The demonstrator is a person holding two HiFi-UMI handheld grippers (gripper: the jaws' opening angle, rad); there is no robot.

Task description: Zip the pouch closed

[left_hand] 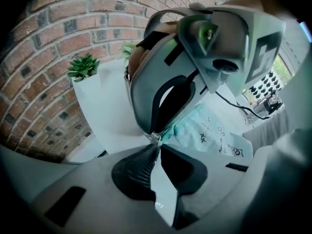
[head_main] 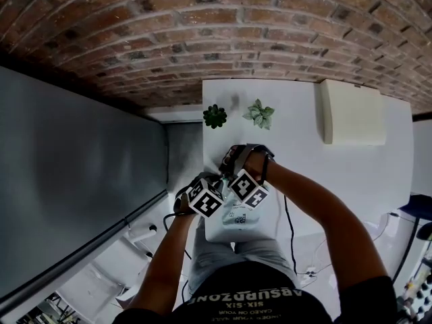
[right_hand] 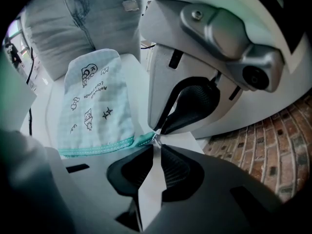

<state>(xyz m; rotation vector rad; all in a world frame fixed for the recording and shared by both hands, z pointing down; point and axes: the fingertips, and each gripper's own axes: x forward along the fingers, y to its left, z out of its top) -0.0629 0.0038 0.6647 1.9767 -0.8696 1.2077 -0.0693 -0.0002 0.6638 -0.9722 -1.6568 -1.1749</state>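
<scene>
The pouch (right_hand: 95, 106) lies flat at our edge of the tabletop (head_main: 304, 174). Its teal zip (right_hand: 97, 147) looks joined along the stretch we see, so little seems left. The left claw (left_hand: 157, 143) and right claw (right_hand: 156, 144) are both nearly closed, tips pinching the zip's end.

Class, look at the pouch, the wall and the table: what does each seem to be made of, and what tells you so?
The pouch: soft woven cloth, matt; fine checks, stitched teal edge. The wall: rough red brick; mortar lines show. The table: smooth white, perhaps laminate or painted.
</scene>
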